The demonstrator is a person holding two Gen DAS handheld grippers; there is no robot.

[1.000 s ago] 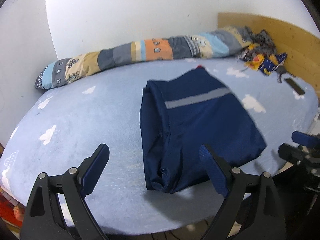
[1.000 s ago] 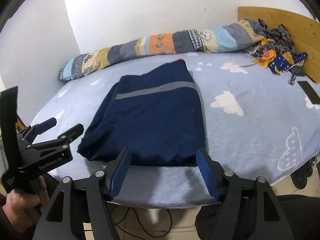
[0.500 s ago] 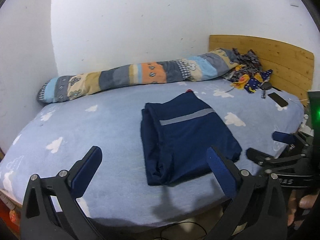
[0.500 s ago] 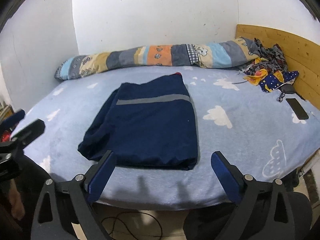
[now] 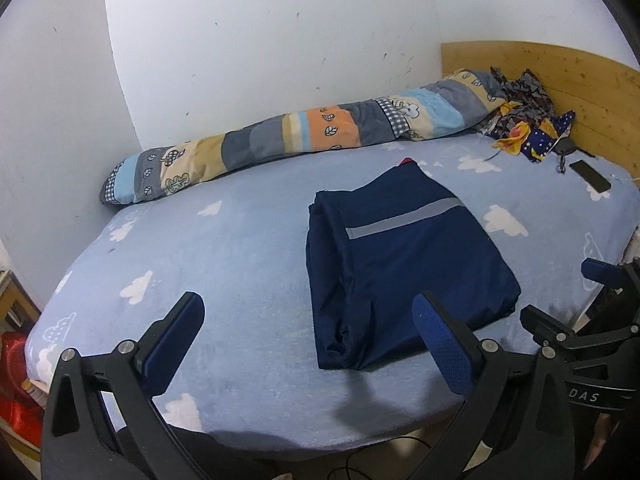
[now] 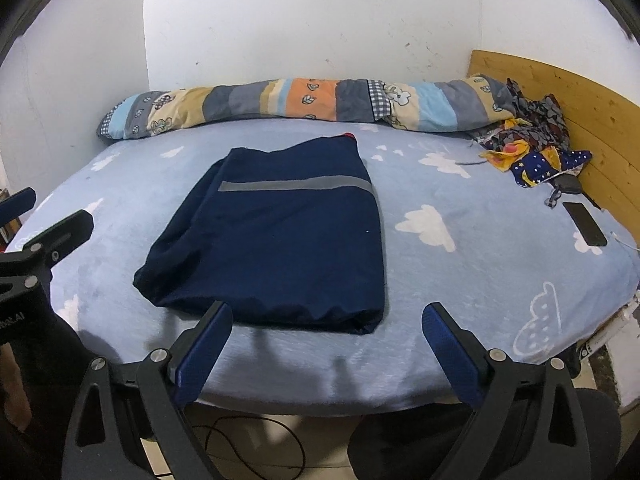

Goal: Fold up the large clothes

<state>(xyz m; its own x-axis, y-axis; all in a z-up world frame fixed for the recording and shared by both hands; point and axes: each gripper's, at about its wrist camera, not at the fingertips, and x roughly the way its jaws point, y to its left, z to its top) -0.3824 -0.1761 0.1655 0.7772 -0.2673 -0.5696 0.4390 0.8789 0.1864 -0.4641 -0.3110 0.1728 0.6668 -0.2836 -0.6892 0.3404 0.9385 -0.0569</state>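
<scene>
A dark navy garment (image 5: pixel 400 256) (image 6: pixel 280 236) with a grey stripe lies folded into a flat rectangle on the light blue bed (image 5: pixel 200 248) (image 6: pixel 460 272). My left gripper (image 5: pixel 308 320) hangs open over the bed's near edge, to the left of the garment's near corner, with nothing between its fingers. My right gripper (image 6: pixel 328 328) stands open just in front of the garment's near hem and is apart from it. Each gripper shows at the side of the other's view: the right one (image 5: pixel 596 320), the left one (image 6: pixel 48 236).
A rolled patchwork quilt (image 5: pixel 304 140) (image 6: pixel 300 104) lies along the wall at the back. Crumpled patterned cloth (image 6: pixel 532 148) and a dark phone (image 6: pixel 586 224) sit by the wooden headboard (image 6: pixel 568 100) at the right. Cables lie on the floor below the bed's near edge.
Both grippers have pulled back from the garment's near hem and their jaws have spread wider. The folded garment lies still on the bed.
</scene>
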